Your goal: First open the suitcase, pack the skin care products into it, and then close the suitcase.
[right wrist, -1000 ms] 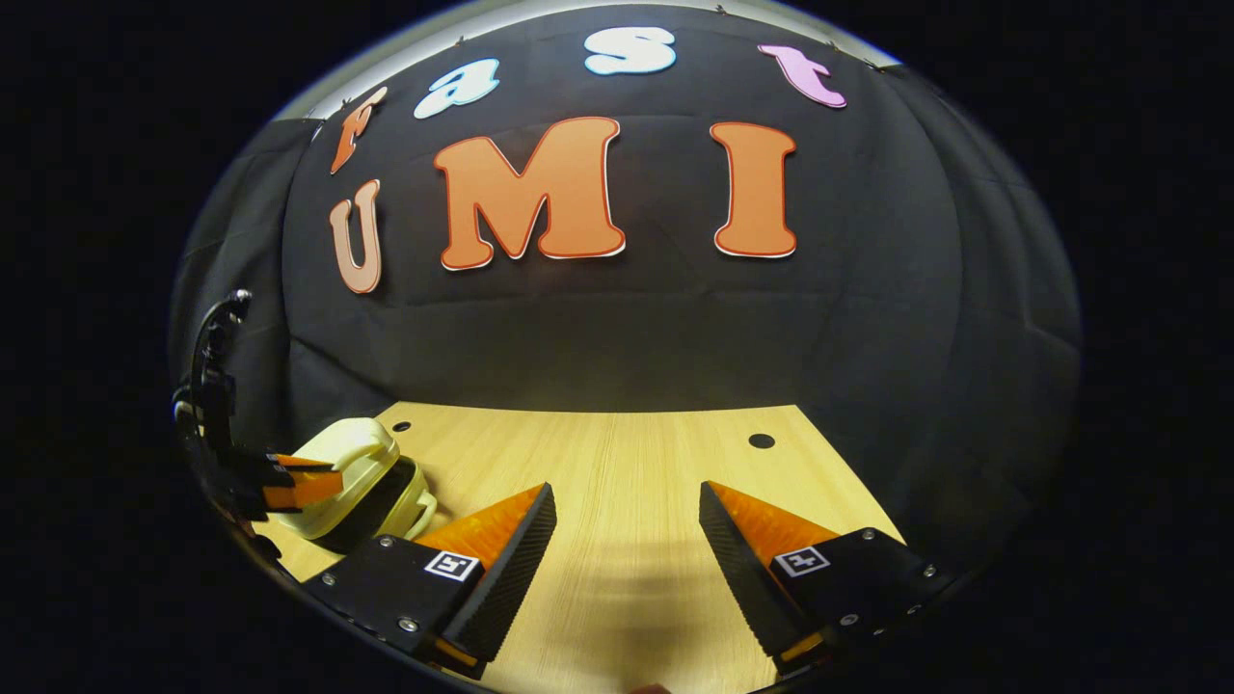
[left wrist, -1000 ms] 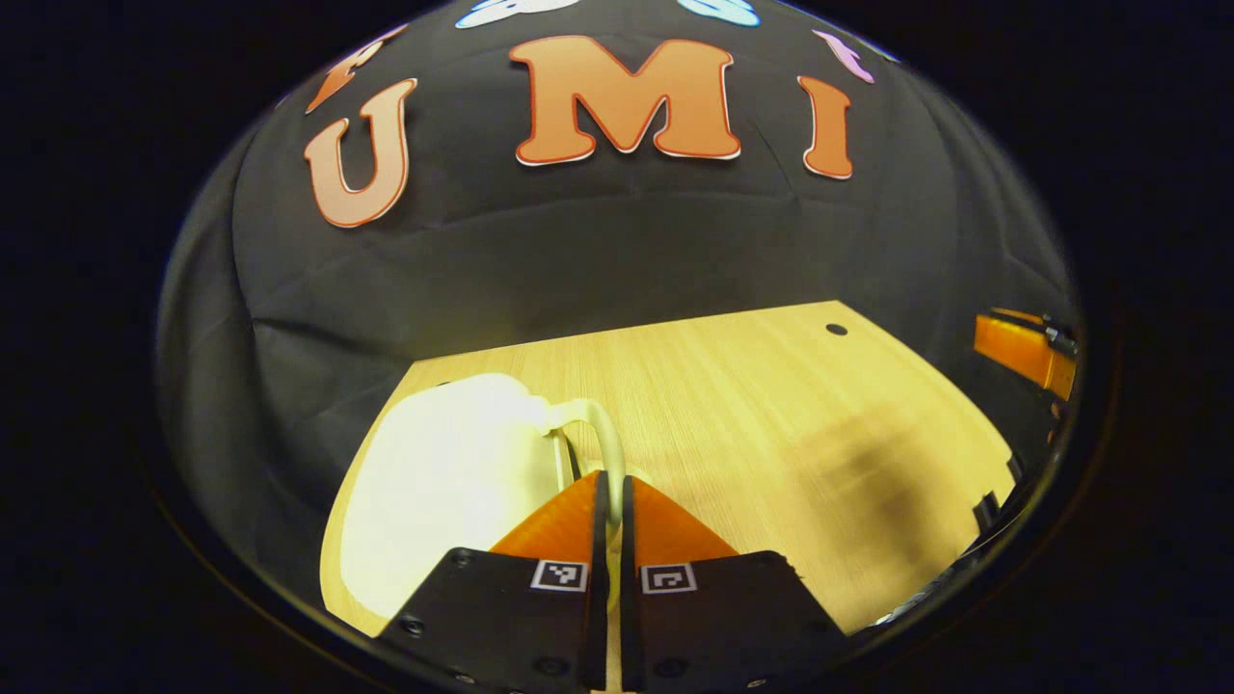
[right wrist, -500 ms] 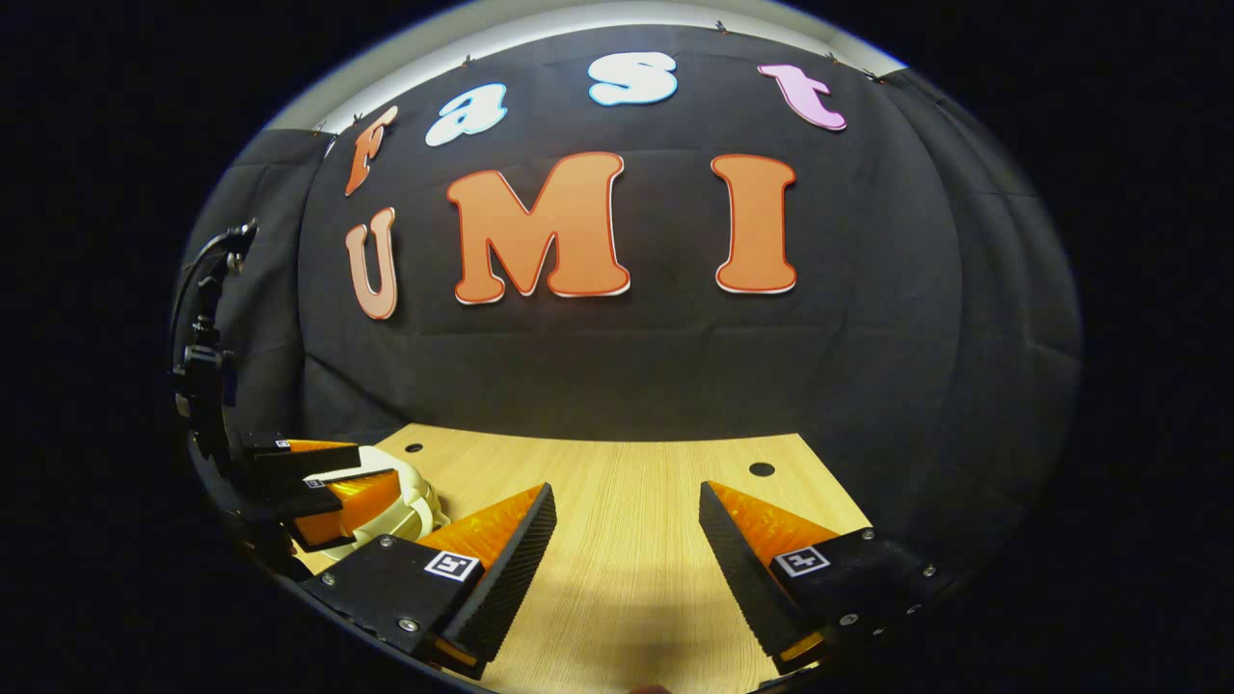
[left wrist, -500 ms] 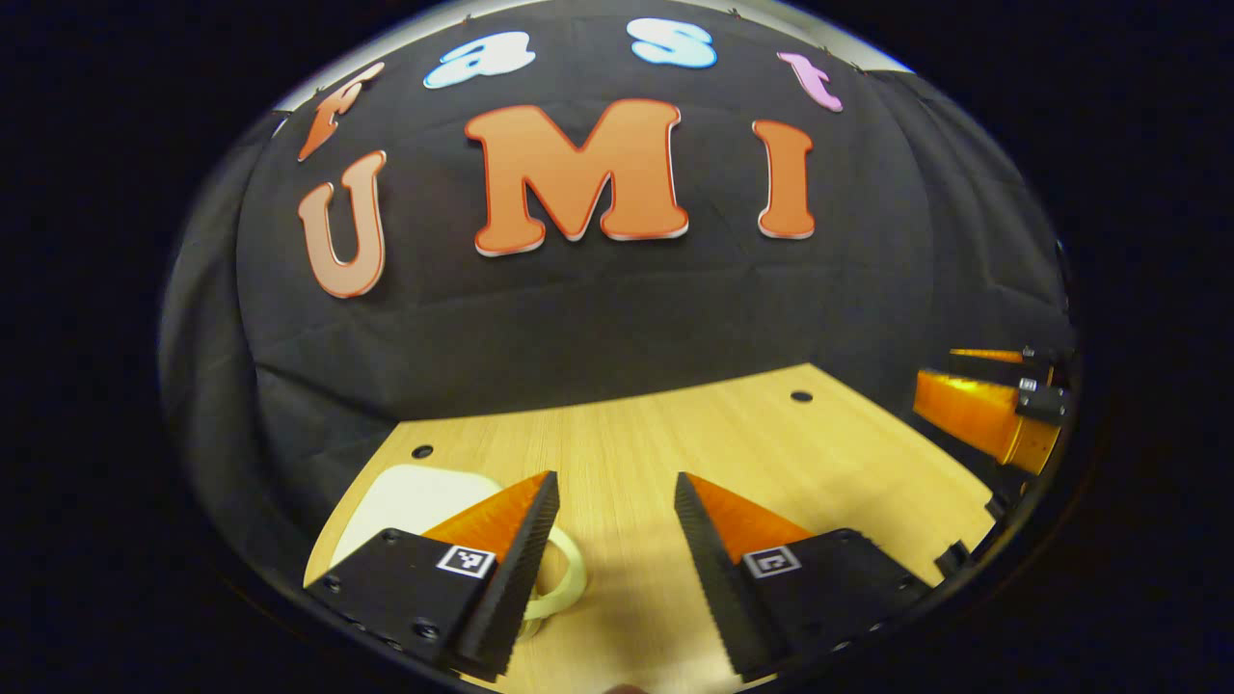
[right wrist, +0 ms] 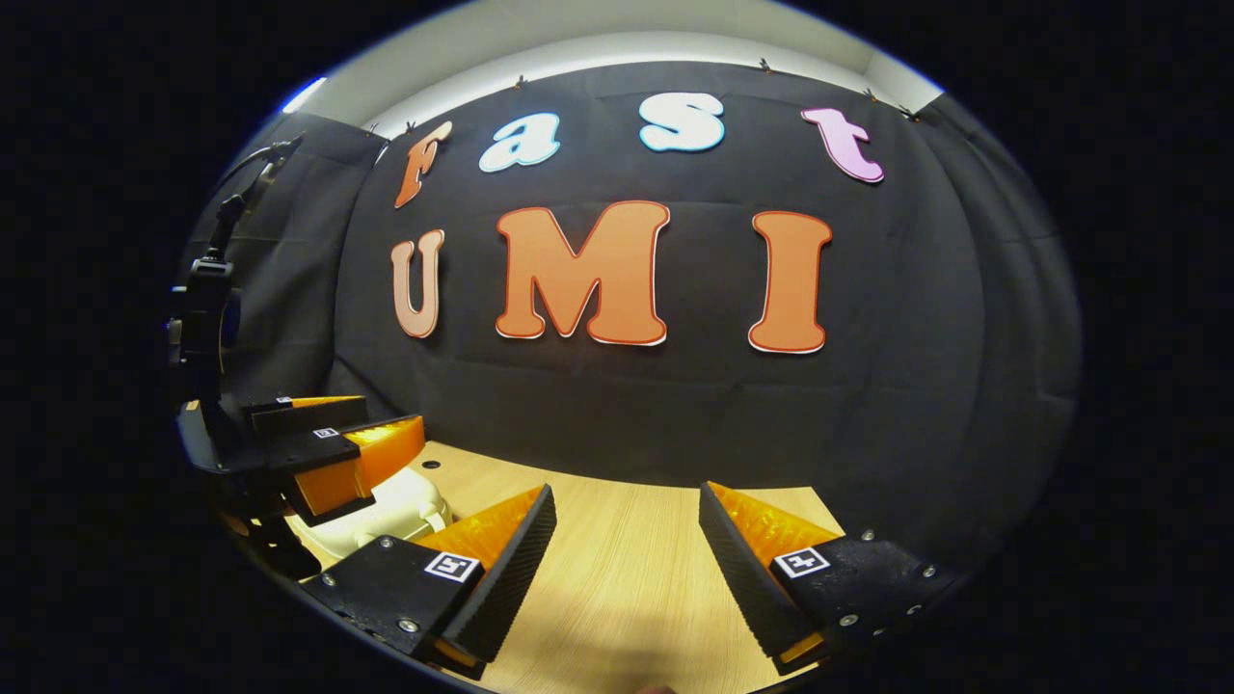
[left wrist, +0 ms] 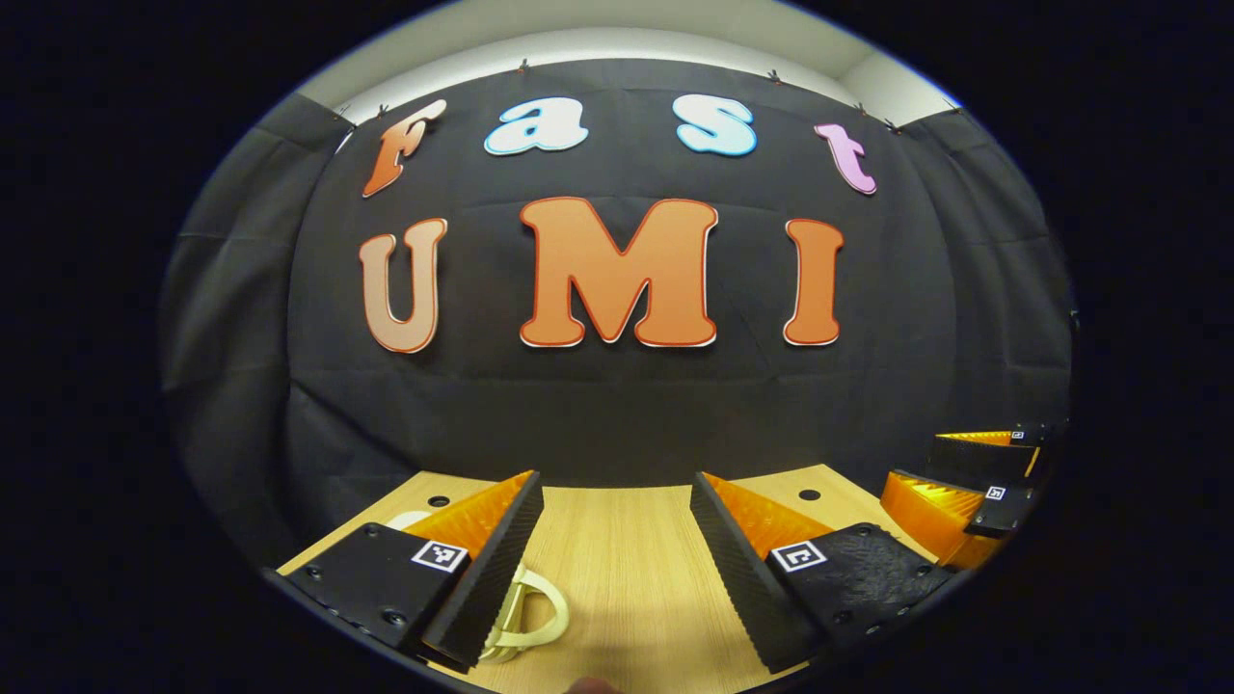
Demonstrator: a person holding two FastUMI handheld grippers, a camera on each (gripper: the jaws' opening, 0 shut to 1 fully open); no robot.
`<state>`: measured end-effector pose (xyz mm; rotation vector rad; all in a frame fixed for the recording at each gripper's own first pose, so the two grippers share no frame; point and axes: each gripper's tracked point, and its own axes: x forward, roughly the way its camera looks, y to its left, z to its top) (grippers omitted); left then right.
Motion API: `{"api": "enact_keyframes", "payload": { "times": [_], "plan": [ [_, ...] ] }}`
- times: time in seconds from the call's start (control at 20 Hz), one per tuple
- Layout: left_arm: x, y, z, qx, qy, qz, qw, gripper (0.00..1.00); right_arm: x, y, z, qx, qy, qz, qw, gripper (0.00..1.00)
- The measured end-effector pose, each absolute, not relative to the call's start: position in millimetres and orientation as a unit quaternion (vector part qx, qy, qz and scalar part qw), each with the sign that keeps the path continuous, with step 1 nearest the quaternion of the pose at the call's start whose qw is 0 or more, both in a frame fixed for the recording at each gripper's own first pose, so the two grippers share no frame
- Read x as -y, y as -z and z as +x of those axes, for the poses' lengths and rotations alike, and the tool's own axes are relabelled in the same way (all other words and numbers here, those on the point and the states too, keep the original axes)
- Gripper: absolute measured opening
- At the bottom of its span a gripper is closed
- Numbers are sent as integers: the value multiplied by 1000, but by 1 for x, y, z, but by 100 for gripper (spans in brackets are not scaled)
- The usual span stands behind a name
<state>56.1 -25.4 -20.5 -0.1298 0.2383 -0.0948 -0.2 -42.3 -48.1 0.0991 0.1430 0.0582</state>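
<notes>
The small suitcase [right wrist: 386, 506] is pale cream, smooth and round. It sits on the wooden desk [right wrist: 617, 569], its looped handle [left wrist: 530, 612] beside the left gripper [left wrist: 617, 540]. Both the left and right gripper [right wrist: 627, 549] are wide apart, holding nothing.

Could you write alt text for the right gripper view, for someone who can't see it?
Two open orange-and-black gripper fingers reach over a pale wooden table. At left, a second orange gripper hovers above a small cream plastic suitcase.
</notes>
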Motion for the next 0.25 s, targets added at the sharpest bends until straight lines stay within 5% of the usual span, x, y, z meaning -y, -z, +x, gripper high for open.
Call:
{"api": "enact_keyframes", "payload": {
  "times": [0.25],
  "plan": [
    [10, 18, 58, -115, 33, -70, 990, 98, 35, 52, 4, -78, -35, 45, 995, 96]
  ]
}}
